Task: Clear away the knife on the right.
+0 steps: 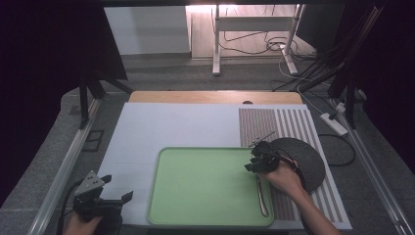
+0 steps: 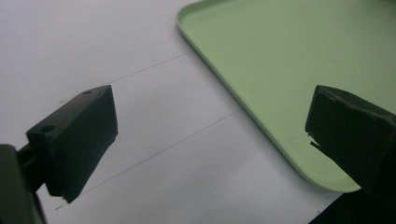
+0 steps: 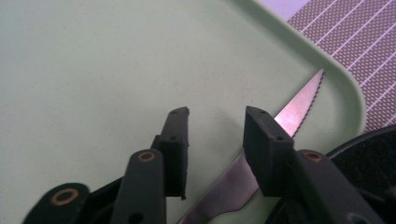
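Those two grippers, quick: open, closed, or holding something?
Left gripper: open, holding nothing, over the white sheet.
Right gripper: open, holding nothing, above the knife in the green tray.

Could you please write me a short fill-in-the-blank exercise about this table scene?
1. The knife lies inside the ____ tray.
2. The knife's blade edge is ____, not smooth.
3. The right gripper has its jaws ____, holding nothing.
4. The left gripper sits to the ____ of the tray.

Missing words: green; serrated; open; left
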The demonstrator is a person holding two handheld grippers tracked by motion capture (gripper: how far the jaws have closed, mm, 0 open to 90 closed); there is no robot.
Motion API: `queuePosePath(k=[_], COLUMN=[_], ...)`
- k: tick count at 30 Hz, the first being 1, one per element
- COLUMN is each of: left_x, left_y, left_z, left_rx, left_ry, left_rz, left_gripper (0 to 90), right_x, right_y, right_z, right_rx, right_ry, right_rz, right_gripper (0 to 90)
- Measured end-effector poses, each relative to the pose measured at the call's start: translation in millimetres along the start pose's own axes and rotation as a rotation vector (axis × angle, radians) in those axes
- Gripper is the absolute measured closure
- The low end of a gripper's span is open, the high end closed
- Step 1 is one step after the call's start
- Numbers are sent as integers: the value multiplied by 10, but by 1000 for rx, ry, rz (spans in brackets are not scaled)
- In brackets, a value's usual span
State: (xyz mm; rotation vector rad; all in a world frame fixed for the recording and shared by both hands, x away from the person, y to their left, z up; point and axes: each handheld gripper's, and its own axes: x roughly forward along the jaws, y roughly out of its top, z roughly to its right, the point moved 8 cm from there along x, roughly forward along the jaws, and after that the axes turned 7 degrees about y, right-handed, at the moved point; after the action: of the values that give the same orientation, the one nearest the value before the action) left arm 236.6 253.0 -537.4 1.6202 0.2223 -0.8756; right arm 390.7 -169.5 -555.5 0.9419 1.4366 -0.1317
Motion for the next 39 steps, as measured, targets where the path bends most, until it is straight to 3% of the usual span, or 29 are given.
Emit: queuePosePath(k=[14, 15, 17, 24, 33, 39], left_x=[-2, -3, -3, -3, -2, -1], left_y=[1, 1, 1, 1, 1, 1], left_z=[-2, -1, -1, -1, 0, 1], left_rx=[-1, -1, -1, -1, -1, 0], left_ry=[0, 0, 0, 0, 0, 1], left_rz=[2, 2, 2, 2, 1, 0], left_gripper=[33, 33, 33, 33, 33, 33], right_x=[-191, -211, -224, -300, -355, -375], right_y=[6, 0, -2, -50, -188, -250], right_z=[-114, -128, -130, -182, -166, -151], right_rx=[20, 23, 20, 19, 9, 6], right_ry=[3, -6, -17, 20, -6, -42], right_rz=[74, 85, 92, 130, 154, 177], right_gripper=[300, 235, 217, 165, 15, 0])
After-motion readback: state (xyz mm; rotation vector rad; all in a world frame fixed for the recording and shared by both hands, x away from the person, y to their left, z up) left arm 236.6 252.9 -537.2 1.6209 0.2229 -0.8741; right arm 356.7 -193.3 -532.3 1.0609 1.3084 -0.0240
